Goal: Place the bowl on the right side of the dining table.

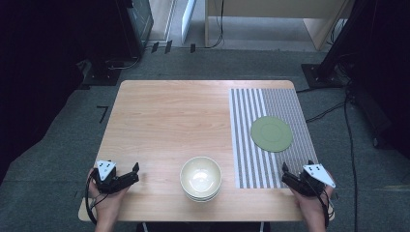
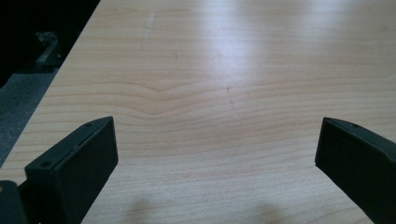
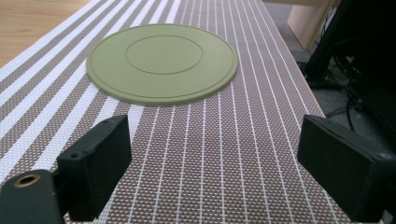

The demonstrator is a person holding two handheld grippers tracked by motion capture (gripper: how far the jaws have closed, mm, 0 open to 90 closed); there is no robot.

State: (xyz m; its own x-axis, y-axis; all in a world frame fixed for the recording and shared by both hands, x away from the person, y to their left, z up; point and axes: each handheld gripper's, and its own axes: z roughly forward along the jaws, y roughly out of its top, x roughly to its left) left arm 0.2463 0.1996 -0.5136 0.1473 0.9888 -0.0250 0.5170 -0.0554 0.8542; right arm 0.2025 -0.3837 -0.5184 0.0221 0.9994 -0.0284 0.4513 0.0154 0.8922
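A stack of cream bowls (image 1: 200, 178) stands near the front edge of the wooden table (image 1: 169, 116), between the two hands. A flat green plate (image 1: 271, 133) (image 3: 161, 63) lies on a striped grey-and-white placemat (image 1: 263, 145) (image 3: 224, 154) at the right. My left gripper (image 1: 134, 172) (image 2: 217, 140) rests at the front left corner, open, with bare wood between its jaws. At the front right, my right gripper (image 1: 285, 173) (image 3: 212, 149) sits over the near end of the placemat, open and empty, facing the plate.
Grey carpet surrounds the table. Black stands and cables (image 1: 333, 108) lie to the right and at the back left. A light wooden desk leg (image 1: 319, 29) stands beyond the far edge. The table's left half is bare wood.
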